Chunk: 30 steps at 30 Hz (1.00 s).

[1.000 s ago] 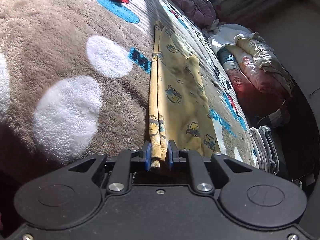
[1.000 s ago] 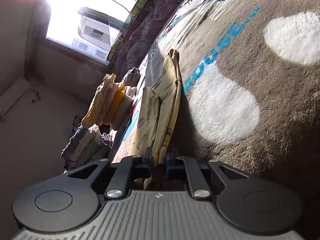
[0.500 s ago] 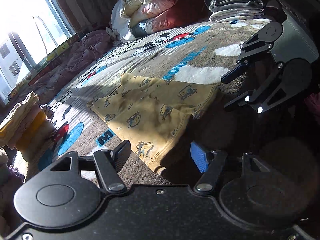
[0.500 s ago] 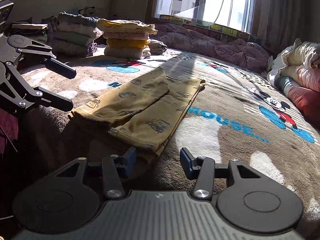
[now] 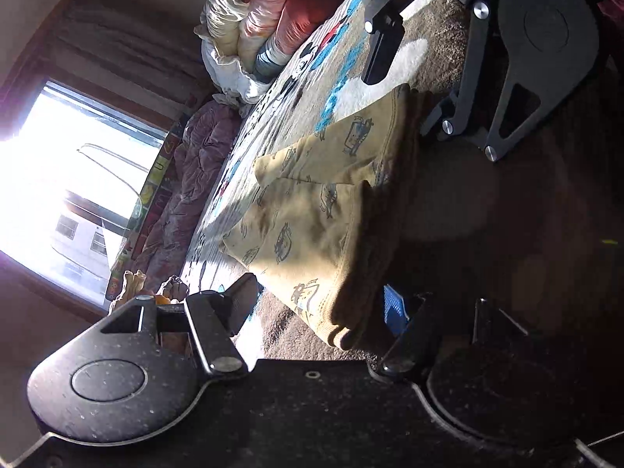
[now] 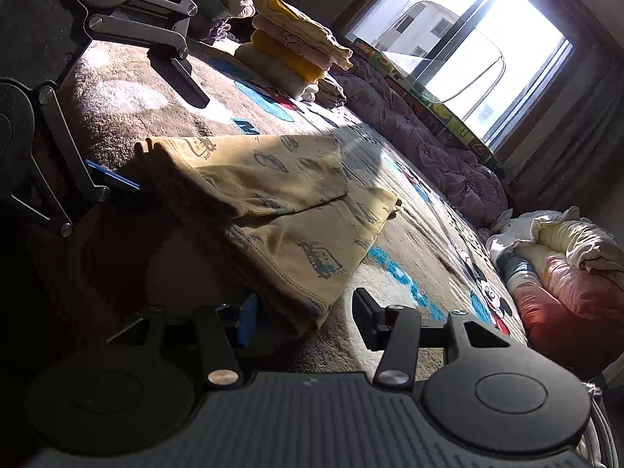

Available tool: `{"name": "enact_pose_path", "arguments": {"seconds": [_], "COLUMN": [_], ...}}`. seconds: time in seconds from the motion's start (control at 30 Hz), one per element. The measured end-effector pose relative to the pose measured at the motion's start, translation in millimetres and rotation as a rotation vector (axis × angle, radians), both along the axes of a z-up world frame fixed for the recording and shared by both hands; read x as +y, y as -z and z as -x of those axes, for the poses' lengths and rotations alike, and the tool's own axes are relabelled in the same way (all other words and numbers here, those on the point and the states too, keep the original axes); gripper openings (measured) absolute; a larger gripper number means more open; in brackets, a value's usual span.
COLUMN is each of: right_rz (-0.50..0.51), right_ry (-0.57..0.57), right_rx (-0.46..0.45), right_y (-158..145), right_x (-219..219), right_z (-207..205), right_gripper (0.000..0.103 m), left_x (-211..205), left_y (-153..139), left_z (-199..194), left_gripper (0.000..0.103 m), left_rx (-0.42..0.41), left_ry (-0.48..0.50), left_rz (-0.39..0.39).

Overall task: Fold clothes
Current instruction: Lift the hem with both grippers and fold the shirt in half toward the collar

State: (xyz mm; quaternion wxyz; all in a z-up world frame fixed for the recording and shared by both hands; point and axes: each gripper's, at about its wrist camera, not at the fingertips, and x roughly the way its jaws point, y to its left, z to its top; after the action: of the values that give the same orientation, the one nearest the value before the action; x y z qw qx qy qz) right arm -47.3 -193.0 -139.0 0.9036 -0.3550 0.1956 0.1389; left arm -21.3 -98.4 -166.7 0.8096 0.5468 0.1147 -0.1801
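Sunlit from a window (image 6: 460, 39), a brown cartoon-print blanket (image 6: 409, 234) is covering the bed. I am seeing yellow printed pants (image 5: 312, 210) lying folded on it, my left claw (image 5: 316, 304) and right claw (image 6: 304, 312) both standing apart, gripping nothing, at its near corners.

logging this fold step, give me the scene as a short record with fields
surface: brown cartoon-print blanket
garment: yellow printed garment, folded, lying flat on the blanket
left gripper: open, jaws just opened, a near corner of the garment between them, not pinched
right gripper: open, jaws just opened, the other near corner between them
done pile: stack of folded clothes by the window
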Motion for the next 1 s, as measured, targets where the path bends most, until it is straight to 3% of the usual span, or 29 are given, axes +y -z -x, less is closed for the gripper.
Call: {"name": "enact_pose_path", "arguments": {"seconds": [0.13,0.23,0.43,0.53,0.57,0.6,0.63,0.67,1.0], "right_rz": [0.054,0.071,0.129,0.118,0.105,0.091,0.077,0.054,-0.150], "right_ry": [-0.010,-0.008,-0.050,-0.058,-0.065,-0.072,-0.078,-0.076,-0.019], "right_rx": [0.003,0.022,-0.080,-0.074,-0.064,-0.054,-0.043,-0.042,-0.106], "right_y": [1,2,11,10,9,7,5,1,-54], "right_x": [4,3,13,9,8,8,7,5,-20], "right_z": [6,10,-6,-4,-5,-6,-7,-8,-41], "right_gripper": [0.053,0.053,0.053,0.043,0.040,0.030,0.019,0.015,0.014], "left_x": [4,4,-4,-1,0,0,0,0,-17], "left_y": [-1,-1,-1,-3,-6,-10,-16,-23,-74], "left_z": [4,0,-5,-1,-1,0,0,0,-49], "left_gripper": [0.066,0.063,0.049,0.039,0.026,0.018,0.017,0.015,0.013], "left_rx": [-0.032,-0.030,-0.052,-0.066,-0.062,-0.064,-0.076,-0.085,-0.089], "left_ry": [0.003,-0.018,-0.024,-0.030,-0.033,-0.036,-0.041,-0.047,-0.120], "left_rz": [-0.040,-0.017,-0.015,-0.008,0.007,0.023,0.044,0.065,0.192]}}
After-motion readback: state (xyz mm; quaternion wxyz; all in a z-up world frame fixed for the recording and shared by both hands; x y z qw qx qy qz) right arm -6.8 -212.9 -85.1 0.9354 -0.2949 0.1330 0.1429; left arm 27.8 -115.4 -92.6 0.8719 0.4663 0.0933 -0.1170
